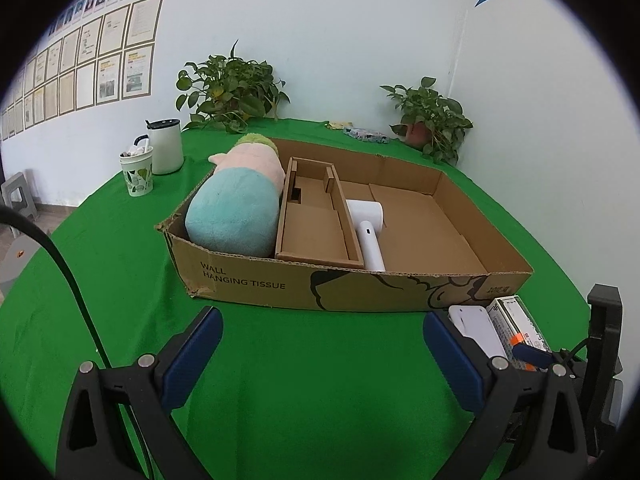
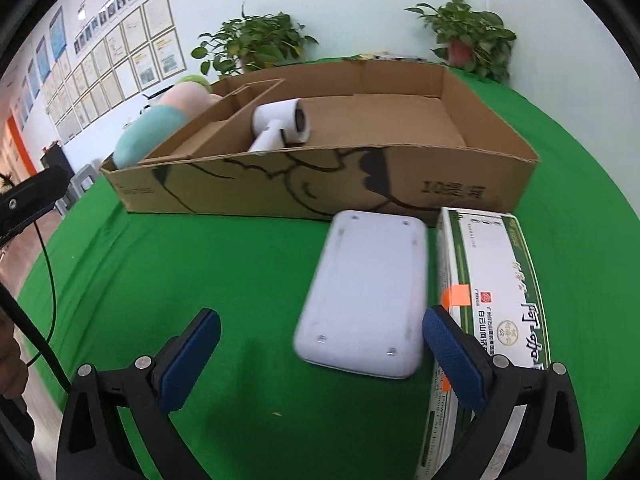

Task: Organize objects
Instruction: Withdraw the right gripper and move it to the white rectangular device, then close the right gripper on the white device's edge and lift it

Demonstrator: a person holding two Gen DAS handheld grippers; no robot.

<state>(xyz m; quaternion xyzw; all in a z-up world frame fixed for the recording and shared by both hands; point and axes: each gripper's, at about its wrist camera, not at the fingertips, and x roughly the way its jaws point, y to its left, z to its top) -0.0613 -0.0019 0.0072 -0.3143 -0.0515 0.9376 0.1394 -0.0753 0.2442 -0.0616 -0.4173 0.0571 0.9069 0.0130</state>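
Note:
A shallow cardboard box stands on the green tablecloth. It holds a plush toy at its left end, a cardboard insert and a white hair dryer. In front of the box lie a flat white device and a green-and-white medicine carton. My left gripper is open and empty above the cloth. My right gripper is open, its right finger beside the white device and the carton.
Two potted plants stand at the table's far edge. A white kettle and a patterned cup stand at the far left. A small packet lies behind the box. A black cable hangs at left.

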